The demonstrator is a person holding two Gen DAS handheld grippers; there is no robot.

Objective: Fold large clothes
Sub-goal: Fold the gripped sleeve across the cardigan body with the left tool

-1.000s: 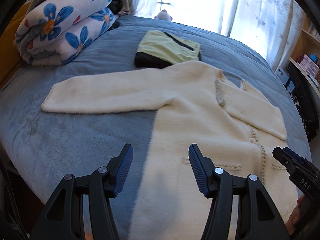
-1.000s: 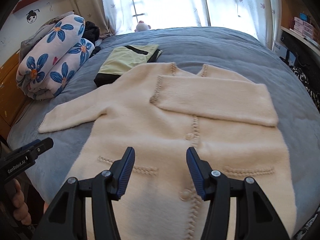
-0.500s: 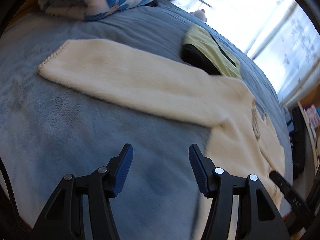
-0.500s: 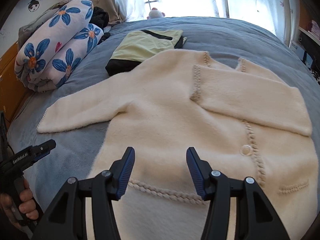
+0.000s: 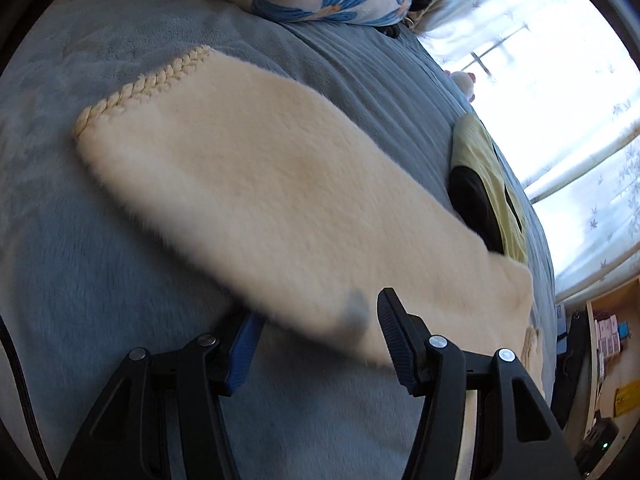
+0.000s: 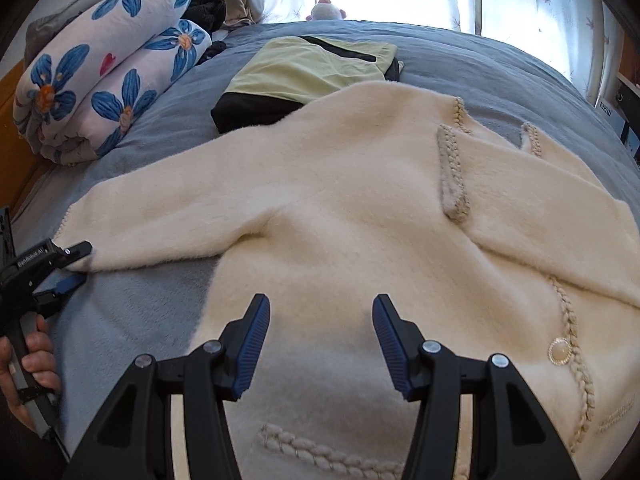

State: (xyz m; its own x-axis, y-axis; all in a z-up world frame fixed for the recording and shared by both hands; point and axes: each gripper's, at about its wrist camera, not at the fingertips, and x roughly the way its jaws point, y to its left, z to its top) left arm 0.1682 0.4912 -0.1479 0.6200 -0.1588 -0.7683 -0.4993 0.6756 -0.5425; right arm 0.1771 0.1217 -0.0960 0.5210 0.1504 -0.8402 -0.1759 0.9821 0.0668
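Note:
A cream fluffy cardigan [image 6: 360, 216] with braided trim lies flat on the grey-blue bed [image 6: 480, 68]. Its right sleeve is folded across the chest; its left sleeve [image 5: 256, 184] stretches out to the left. My left gripper [image 5: 316, 332] is open, its jaws straddling the sleeve's near edge close to the cuff, one finger under the fabric; it also shows in the right wrist view [image 6: 72, 264]. My right gripper [image 6: 320, 336] is open and empty, hovering over the cardigan's lower body.
A folded yellow-green and black garment [image 6: 308, 76] lies beyond the cardigan. A rolled blue-flowered quilt [image 6: 104, 80] sits at the back left. A small plush toy [image 6: 326, 10] stands by the window. Shelves stand to the right of the bed [image 5: 608, 344].
My left gripper has moved left and down to the outstretched sleeve, and its jaws now straddle the sleeve edge. My right gripper moved slightly forward over the cardigan body.

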